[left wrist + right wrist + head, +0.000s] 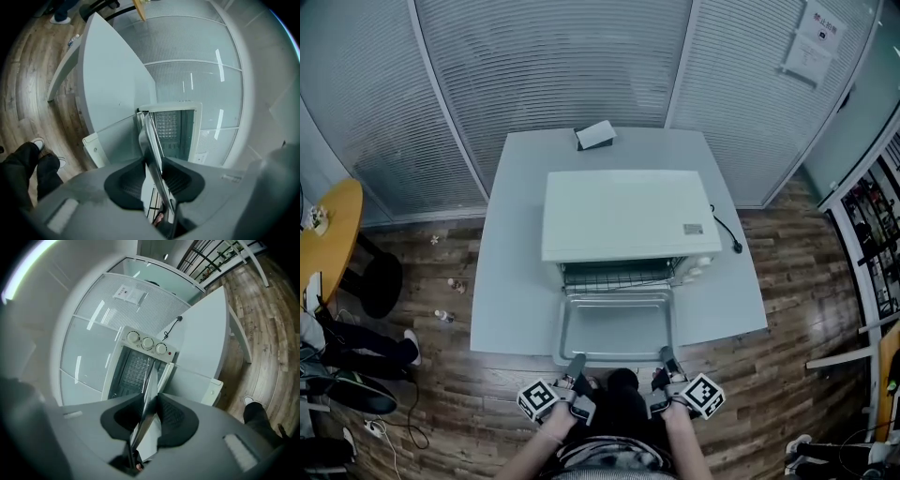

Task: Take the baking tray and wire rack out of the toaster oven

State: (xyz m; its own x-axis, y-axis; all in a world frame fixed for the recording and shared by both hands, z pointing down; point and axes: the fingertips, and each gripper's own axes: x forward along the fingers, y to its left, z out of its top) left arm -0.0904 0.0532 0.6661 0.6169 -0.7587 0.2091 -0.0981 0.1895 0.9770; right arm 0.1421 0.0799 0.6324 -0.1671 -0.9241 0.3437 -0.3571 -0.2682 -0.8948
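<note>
A white toaster oven (623, 214) stands on a white table (516, 281) with its door dropped open. The grey baking tray (617, 328) is drawn out in front of the opening, over the table's near edge. My left gripper (575, 361) is shut on its near left rim and my right gripper (667, 358) on its near right rim. In the left gripper view the tray rim (151, 140) runs edge-on between the pads of the left gripper (153, 173). The right gripper (151, 411) likewise clamps the tray rim (151, 380). The wire rack (619, 275) sits inside the oven.
A small box (596, 135) lies on the table behind the oven. A power cord (727, 234) trails off at the oven's right. The open door (201, 383) juts forward below the tray. A yellow round table (328, 244) and a person's legs (356, 347) are at the left.
</note>
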